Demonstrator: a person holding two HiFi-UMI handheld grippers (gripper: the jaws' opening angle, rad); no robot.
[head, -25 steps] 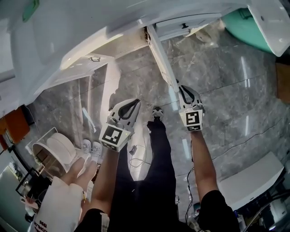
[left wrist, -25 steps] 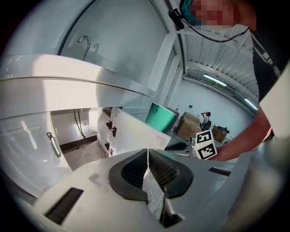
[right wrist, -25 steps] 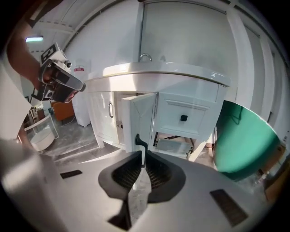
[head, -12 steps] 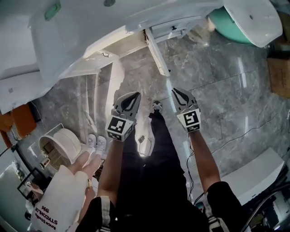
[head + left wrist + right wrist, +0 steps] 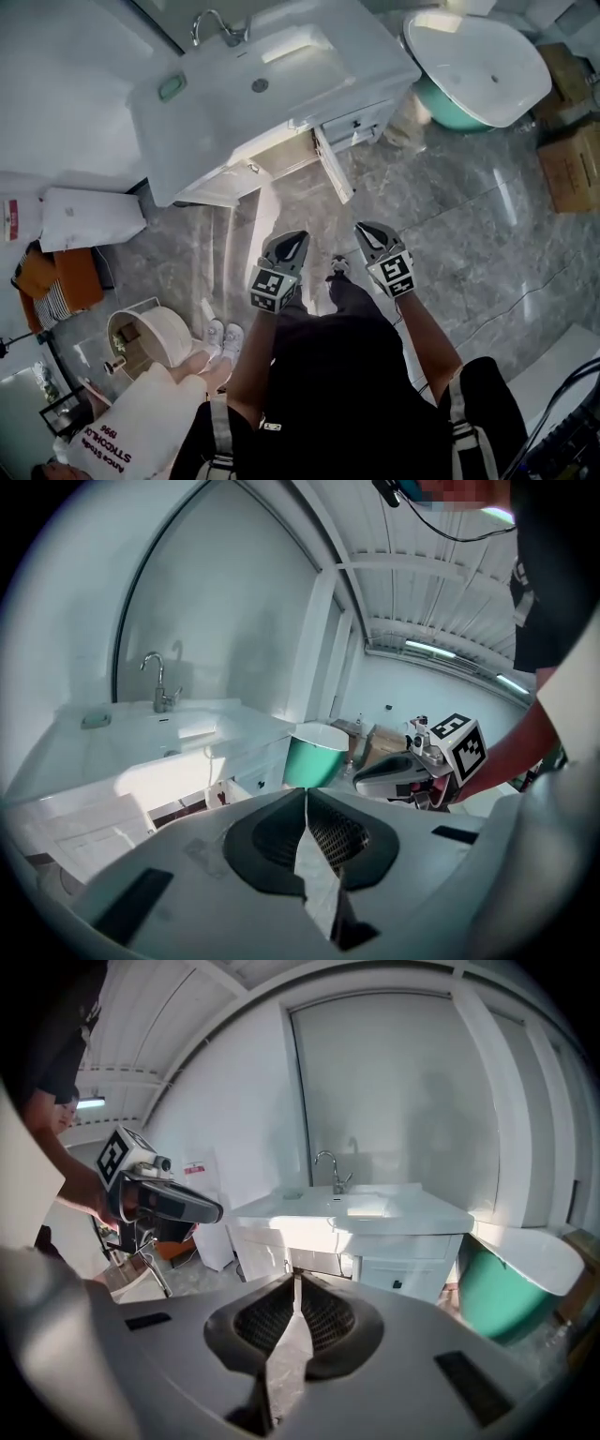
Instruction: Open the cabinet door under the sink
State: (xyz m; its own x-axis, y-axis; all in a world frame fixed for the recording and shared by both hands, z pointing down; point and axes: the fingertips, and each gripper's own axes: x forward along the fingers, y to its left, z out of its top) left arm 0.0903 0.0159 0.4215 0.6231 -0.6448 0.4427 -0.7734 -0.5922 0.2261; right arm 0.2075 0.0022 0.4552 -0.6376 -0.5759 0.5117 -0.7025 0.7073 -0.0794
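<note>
The white sink vanity (image 5: pixel 253 84) stands at the top of the head view, and its cabinet door (image 5: pixel 335 169) is swung out toward me over the grey floor. My left gripper (image 5: pixel 297 235) and right gripper (image 5: pixel 362 228) hover side by side below the door, apart from it, both shut and empty. In the left gripper view the shut jaws meet in front of the vanity (image 5: pixel 164 726), with the right gripper (image 5: pixel 412 771) off to the side. The right gripper view faces the vanity (image 5: pixel 361 1211) and shows the left gripper (image 5: pixel 164 1204).
A teal and white tub (image 5: pixel 473 66) sits right of the vanity, with cardboard boxes (image 5: pixel 568 159) beyond it. At the lower left stand another person's white shoes (image 5: pixel 221 339), a white bag (image 5: pixel 122 433) and a round white bin (image 5: pixel 155 333). An orange item (image 5: pixel 67 279) lies at the left.
The head view has pulled back and up, so the whole vanity now shows. My right gripper has left the door's edge. Both grippers have drawn back, and the door stays open.
</note>
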